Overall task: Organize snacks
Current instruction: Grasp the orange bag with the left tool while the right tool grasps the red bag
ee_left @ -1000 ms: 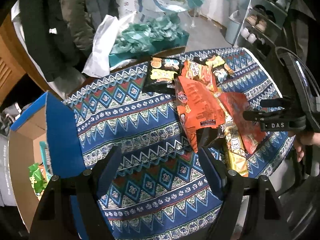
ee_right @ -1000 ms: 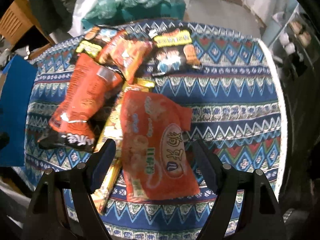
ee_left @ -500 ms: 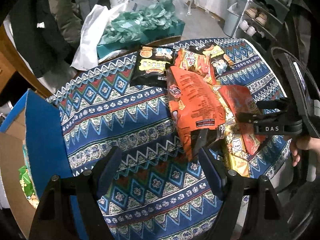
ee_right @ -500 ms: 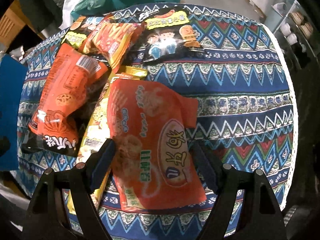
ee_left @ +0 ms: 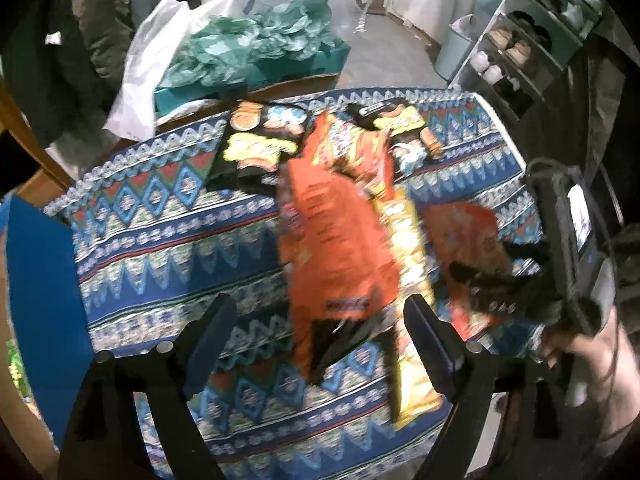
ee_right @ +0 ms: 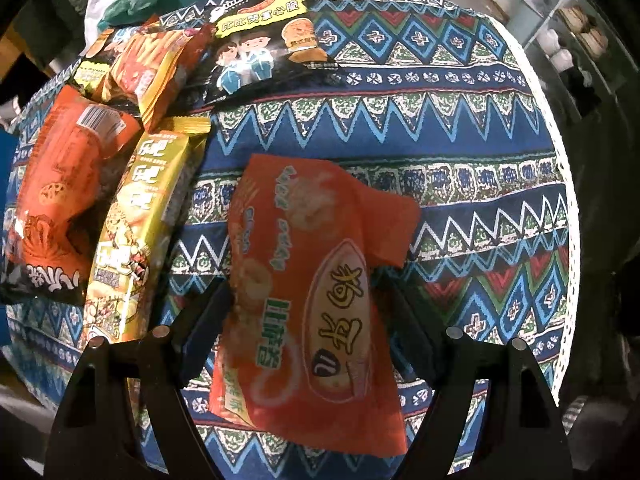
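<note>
Several snack bags lie on a patterned blue tablecloth (ee_right: 440,136). My right gripper (ee_right: 308,312) is open, its fingers on either side of a red-orange bag (ee_right: 312,300), which also shows in the left wrist view (ee_left: 468,248). My left gripper (ee_left: 316,320) is open above the lower end of an orange and black bag (ee_left: 336,264), seen too in the right wrist view (ee_right: 56,192). A yellow bag (ee_right: 140,232), an orange-yellow bag (ee_right: 152,68) and a black cartoon bag (ee_right: 260,48) lie nearby. Another black bag (ee_left: 256,144) lies at the back.
A blue-flapped cardboard box (ee_left: 40,280) stands left of the table. A teal box with crumpled teal paper (ee_left: 248,48) and a white plastic bag (ee_left: 140,80) sit behind the table. A shoe rack (ee_left: 520,48) stands at the right.
My left gripper moved right over the orange and black bag. My right gripper came down around the red-orange bag, which now sits apart from the yellow bag.
</note>
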### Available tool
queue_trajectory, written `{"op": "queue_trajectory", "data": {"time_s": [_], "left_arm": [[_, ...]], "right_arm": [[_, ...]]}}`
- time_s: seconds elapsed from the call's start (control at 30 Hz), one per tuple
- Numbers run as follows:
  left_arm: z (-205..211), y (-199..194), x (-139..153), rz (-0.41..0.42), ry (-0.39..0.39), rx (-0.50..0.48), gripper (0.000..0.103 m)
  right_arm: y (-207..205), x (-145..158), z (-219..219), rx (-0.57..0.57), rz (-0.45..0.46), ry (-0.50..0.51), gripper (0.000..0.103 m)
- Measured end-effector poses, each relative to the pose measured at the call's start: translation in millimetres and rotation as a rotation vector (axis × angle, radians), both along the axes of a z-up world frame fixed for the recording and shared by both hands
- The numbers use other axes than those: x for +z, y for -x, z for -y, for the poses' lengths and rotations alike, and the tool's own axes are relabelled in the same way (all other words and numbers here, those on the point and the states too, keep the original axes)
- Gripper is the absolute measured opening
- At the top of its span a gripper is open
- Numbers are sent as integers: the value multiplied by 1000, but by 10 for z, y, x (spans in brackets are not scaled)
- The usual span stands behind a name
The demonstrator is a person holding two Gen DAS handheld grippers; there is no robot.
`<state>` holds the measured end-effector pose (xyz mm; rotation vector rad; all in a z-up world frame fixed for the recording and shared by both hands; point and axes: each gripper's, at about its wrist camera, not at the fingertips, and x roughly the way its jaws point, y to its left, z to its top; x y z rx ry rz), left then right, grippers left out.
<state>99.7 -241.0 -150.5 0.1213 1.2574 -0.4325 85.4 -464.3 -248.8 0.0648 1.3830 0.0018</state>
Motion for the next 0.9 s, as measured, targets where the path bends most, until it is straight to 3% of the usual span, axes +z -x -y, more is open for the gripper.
{"op": "queue_trajectory", "data": {"time_s": [0.2,0.3,0.37,0.57,0.63,0.7,0.9], "left_arm": [[263,-109,-89,-29,-10,1,87],[394,-154,-173,-41,-13,-10,87],[479,-179,-278,-44,-49,-21,87],[504,-249,-567,-80,-130,-25,87],[476,-277,-628,-97,-114,-13,87],[448,-306,-655,-100,-94,-5,87],[413,-292,-635,-81,-71,-53,79]], "right_arm": [[-19,-63,47,-19,7,-23,79],[-35,-110,-8,-4,15,11,80],[-30,-145,-125,24,17,68,80],[6,-196,-171,21,55,61,80],[7,-196,-179,27,56,52,77],[16,-136,-202,32,62,51,62],[26,-53,-149,45,61,41,53]]}}
